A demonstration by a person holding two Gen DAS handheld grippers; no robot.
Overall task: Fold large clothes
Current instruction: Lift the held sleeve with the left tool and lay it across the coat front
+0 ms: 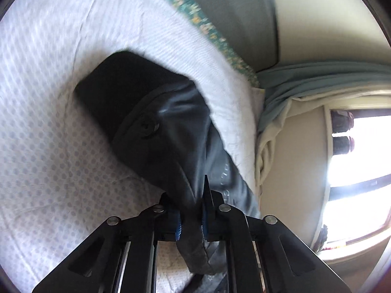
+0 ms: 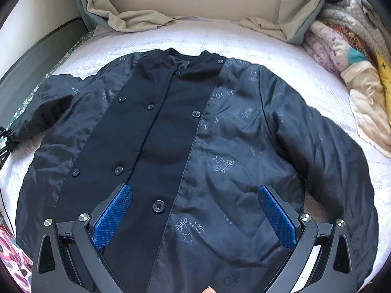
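Observation:
A dark navy jacket (image 2: 185, 146) lies spread on the white bed, its shiny printed lining turned outward and a buttoned black front panel down the middle. Its left sleeve (image 2: 41, 105) stretches to the bed's left edge. My right gripper (image 2: 194, 216) is open, hovering just above the jacket's lower front, holding nothing. In the left wrist view, my left gripper (image 1: 191, 217) is shut on a fold of the jacket's fabric (image 1: 168, 131), which is lifted and stretched from the bed toward the fingers.
The white dotted bedspread (image 1: 48, 122) covers the bed. A pile of folded patterned cloths (image 2: 352, 56) sits at the right edge. Beige and teal drapes (image 2: 136, 17) hang at the headboard. A bright window (image 1: 354, 161) is at right in the left wrist view.

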